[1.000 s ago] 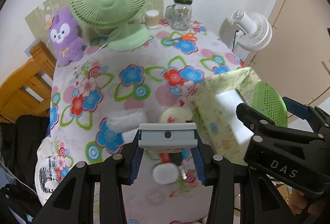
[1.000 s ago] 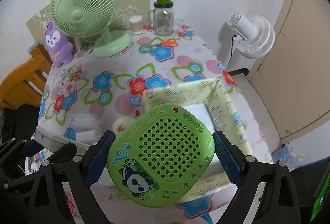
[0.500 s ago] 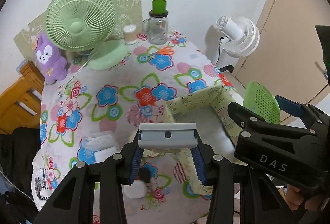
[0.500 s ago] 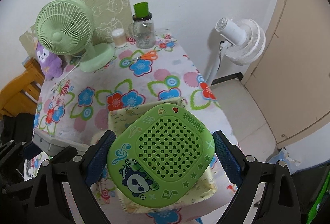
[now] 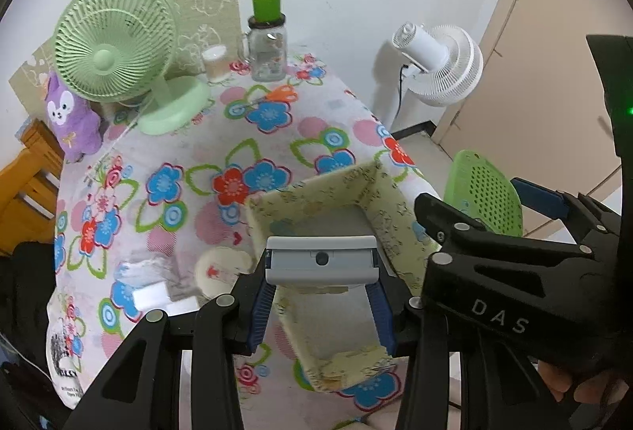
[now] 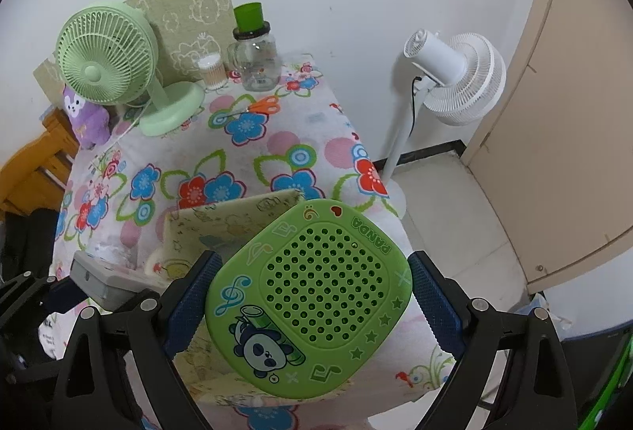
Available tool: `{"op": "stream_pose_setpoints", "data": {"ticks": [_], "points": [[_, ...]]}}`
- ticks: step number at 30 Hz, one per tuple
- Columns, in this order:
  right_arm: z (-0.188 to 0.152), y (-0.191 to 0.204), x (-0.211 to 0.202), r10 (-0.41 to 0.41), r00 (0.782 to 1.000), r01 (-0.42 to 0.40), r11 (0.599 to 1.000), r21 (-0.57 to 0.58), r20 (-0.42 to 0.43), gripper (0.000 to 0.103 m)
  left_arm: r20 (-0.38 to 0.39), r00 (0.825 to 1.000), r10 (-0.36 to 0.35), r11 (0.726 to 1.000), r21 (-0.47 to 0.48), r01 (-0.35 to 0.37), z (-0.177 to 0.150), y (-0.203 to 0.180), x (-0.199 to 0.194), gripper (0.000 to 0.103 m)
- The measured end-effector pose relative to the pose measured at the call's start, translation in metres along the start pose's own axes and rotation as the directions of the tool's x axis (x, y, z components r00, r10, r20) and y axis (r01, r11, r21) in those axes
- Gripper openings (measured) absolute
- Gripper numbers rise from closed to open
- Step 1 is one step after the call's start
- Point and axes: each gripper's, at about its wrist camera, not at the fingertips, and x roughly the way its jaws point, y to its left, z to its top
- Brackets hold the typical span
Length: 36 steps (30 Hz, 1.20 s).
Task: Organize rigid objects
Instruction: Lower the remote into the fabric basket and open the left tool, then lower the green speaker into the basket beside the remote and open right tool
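My left gripper point(image 5: 321, 295) is shut on a grey-white rectangular box point(image 5: 321, 259) and holds it above the pale yellow fabric storage box point(image 5: 379, 188) at the table's near right corner. My right gripper point(image 6: 310, 301) is shut on a green panda-print perforated case point(image 6: 312, 295), held above the same storage box point(image 6: 233, 220); the case also shows in the left wrist view point(image 5: 480, 200). The storage box looks empty inside. A round cream item point(image 5: 219, 268) and a clear packet point(image 5: 146, 271) lie on the cloth left of the storage box.
A floral tablecloth point(image 5: 221, 161) covers the table. At the back stand a green desk fan point(image 5: 114, 50), a purple plush point(image 5: 69, 117), a glass jar with green lid point(image 5: 269, 46) and a small cup point(image 5: 215, 62). A white floor fan point(image 6: 451, 78) stands right of the table.
Both grippers have risen and drawn back toward the table's near right corner, still holding their objects. The storage box now lies beneath the left gripper.
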Motion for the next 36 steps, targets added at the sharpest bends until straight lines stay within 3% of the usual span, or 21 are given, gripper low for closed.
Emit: {"op": "stream_pose_setpoints", "data": {"ticks": [17,25,26,28,31,36], "points": [[-0.027,-0.019,0.054,0.002,0.993,-0.008,0.999,-0.044,-0.119,0.095,-0.190,0.982,-0.014,1.000,-0.009,0.013,-0.027,-0.024,0.071,0.045],[-0.028,-0.023,0.069,0.002,0.989,-0.006,0.999,-0.032,-0.145,0.095,-0.168,0.986,-0.003,1.000,-0.007,0.002,-0.015,-0.024,0.084,0.046],[-0.027,-0.024,0.069,0.001,0.990,-0.006,0.999,-0.032,-0.142,0.095,-0.170,0.985,-0.007,1.000,-0.009,0.006,-0.014,-0.024,0.086,0.048],[-0.024,-0.025,0.069,-0.005,0.991,0.000,0.999,-0.035,-0.132,0.095,-0.170,0.985,-0.005,1.000,-0.014,0.002,-0.012,-0.022,0.088,0.066],[-0.021,-0.024,0.070,-0.004,0.992,0.000,0.999,-0.032,-0.129,0.095,-0.153,0.988,0.017,1.000,-0.016,-0.020,-0.009,-0.019,0.086,0.075],[-0.018,-0.021,0.072,0.003,0.991,-0.008,0.999,-0.032,-0.132,0.095,-0.153,0.987,0.049,0.999,-0.009,-0.051,-0.007,-0.013,0.084,0.078]]}}
